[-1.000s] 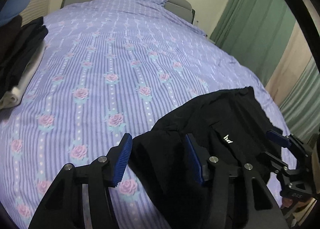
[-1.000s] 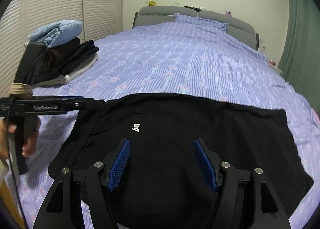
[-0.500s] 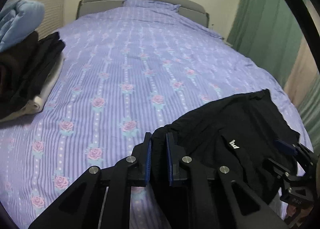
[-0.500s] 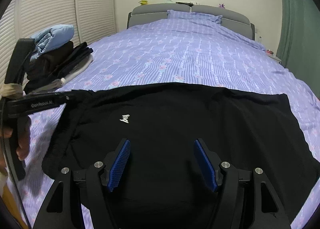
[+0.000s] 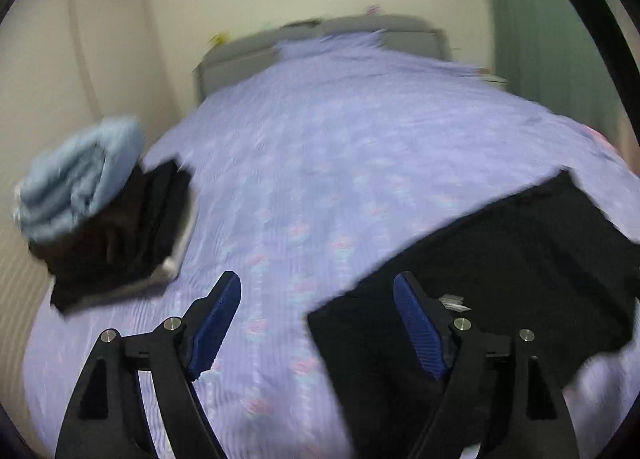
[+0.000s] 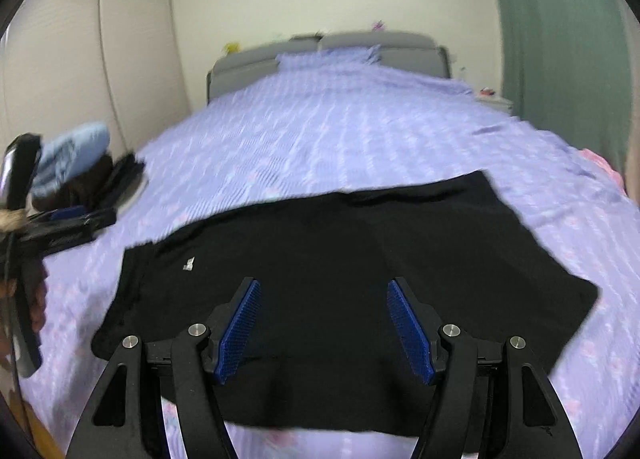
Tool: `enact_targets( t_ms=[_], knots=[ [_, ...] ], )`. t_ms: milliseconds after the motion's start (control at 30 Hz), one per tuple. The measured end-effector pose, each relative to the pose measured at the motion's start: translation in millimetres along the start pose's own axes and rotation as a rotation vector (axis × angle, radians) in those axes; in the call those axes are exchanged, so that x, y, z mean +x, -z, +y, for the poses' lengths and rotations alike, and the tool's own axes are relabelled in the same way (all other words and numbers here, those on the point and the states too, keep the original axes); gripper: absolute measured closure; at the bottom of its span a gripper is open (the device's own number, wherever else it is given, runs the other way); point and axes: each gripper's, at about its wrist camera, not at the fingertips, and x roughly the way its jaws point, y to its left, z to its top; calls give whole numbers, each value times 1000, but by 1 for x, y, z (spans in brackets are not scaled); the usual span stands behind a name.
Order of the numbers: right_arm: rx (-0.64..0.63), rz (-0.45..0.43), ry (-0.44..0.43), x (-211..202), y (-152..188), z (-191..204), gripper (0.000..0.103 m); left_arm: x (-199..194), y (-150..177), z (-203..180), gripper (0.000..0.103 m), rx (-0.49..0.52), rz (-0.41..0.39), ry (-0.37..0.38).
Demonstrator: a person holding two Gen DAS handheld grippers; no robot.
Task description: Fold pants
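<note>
Black pants (image 6: 352, 259) lie spread flat on the purple flowered bed cover, with a small white logo (image 6: 188, 263) near their left end. In the left wrist view the pants (image 5: 500, 259) lie at the right. My left gripper (image 5: 320, 319) is open and empty above the pants' left edge; it also shows from the side in the right wrist view (image 6: 76, 219). My right gripper (image 6: 322, 323) is open and empty, held over the near middle of the pants.
A stack of folded clothes (image 5: 108, 227) with a light blue bundle (image 5: 80, 179) on top sits at the bed's left side. The grey headboard (image 6: 332, 47) is at the far end. Green curtains (image 6: 560, 39) hang on the right.
My left gripper was shut on the pants' left edge half a second ago; it has opened, let go and swung away left. The pants now lie flatter. The right gripper stays open.
</note>
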Motion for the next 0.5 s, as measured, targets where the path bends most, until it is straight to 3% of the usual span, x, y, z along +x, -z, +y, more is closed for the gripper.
enact_targets(
  t_ms=[100, 200, 367, 500],
  knots=[
    [63, -68, 16, -32, 8, -37, 32, -37, 8, -41, 20, 78, -54, 77],
    [134, -92, 51, -52, 24, -85, 29, -51, 21, -83, 20, 105, -53, 170],
    [321, -53, 87, -54, 48, -175, 29, -38, 39, -159, 20, 147, 16, 264],
    [404, -27, 61, -43, 61, -215, 29, -31, 52, -207, 20, 199, 73, 335]
  ],
)
